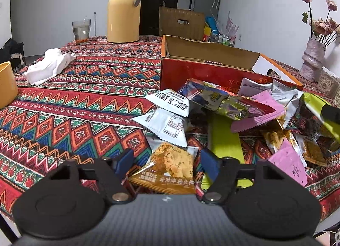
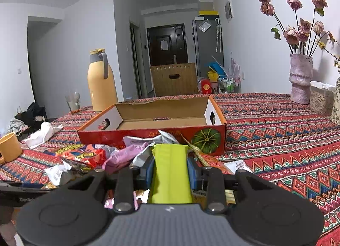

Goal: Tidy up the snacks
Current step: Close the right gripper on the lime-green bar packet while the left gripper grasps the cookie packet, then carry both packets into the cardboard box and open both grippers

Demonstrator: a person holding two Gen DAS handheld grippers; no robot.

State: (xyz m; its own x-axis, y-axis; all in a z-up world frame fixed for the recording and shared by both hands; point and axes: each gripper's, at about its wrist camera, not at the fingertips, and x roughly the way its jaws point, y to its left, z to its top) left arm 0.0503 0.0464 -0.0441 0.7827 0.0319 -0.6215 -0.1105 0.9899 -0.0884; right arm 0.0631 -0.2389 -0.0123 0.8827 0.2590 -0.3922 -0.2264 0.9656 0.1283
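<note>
L gripper (image 1: 166, 160): jaws part open, blue pads either side of a biscuit pack (image 1: 172, 167) at the near edge of the snack pile (image 1: 233, 105); pads not visibly pressing it, small gaps both sides. R gripper (image 2: 171, 168): clamped on a lime-green pack (image 2: 170, 171), pads tight on both its sides, pack held above the pile, pointing toward the box (image 2: 153, 133). Box open, red front, sits just behind the pile on the patterned cloth (image 1: 74, 108); its front wall stands between pile and box floor. Thermos (image 1: 123, 10), glass (image 1: 81, 31), white rag (image 1: 50, 65) far left; vase (image 2: 300, 78) far right, well apart.
</note>
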